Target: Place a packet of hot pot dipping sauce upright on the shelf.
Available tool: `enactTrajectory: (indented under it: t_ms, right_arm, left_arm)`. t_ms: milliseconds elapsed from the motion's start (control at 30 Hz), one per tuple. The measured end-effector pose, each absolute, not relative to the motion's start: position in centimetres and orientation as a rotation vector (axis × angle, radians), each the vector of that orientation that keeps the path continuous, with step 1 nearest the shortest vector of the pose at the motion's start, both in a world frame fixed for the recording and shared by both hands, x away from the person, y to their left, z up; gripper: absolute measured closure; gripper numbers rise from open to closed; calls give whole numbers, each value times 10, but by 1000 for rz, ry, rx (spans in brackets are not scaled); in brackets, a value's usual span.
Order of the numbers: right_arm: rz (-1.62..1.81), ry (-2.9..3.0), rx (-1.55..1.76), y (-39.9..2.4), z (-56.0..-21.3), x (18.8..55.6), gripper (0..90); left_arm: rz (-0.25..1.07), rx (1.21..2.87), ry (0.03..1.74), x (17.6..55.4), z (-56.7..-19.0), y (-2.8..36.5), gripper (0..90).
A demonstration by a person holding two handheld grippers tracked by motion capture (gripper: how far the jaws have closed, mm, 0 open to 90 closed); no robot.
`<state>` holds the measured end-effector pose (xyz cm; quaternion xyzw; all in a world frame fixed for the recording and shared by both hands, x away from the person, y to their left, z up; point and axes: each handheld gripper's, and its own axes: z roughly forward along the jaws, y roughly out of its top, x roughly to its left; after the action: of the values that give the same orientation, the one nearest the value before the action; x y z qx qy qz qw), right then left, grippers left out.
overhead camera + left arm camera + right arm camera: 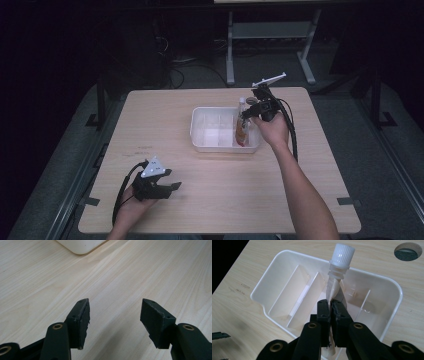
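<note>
A spouted pouch (241,129) with orange contents and a white screw cap (342,253) stands upright in the right-hand compartment of a white divided tray (200,142). My right gripper (330,302) comes down on it from the near side, its jaws almost together and pinching the pouch's flat neck (334,288) just under the spout. In the high view that gripper (246,115) hangs over the tray's right end. My left gripper (175,186) rests low over the table's front left, its jaws open wide with only bare wood between them (116,303).
The tray (274,262) has several narrow compartments, with nothing in those to the left of the pouch. A round cable hole (408,251) lies in the tabletop beyond it. One corner of the tray (80,246) lies far ahead of the left jaws. Metal desk legs (230,50) stand behind the table.
</note>
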<state>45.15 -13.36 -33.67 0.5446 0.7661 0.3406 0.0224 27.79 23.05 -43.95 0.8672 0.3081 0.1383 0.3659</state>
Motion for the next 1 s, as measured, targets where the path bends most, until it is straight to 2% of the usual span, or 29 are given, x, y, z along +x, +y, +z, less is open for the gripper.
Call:
enactTrajectory:
  t_ms: [467, 1000]
  right_arm:
    - [1080, 2377, 1684, -138, -335, 450, 768]
    - [1146, 2377, 1660, -147, -327, 444, 750]
  left_arm:
    - [354, 2229, 789, 278, -440, 230, 401]
    - [358, 2229, 789, 278, -440, 229, 397]
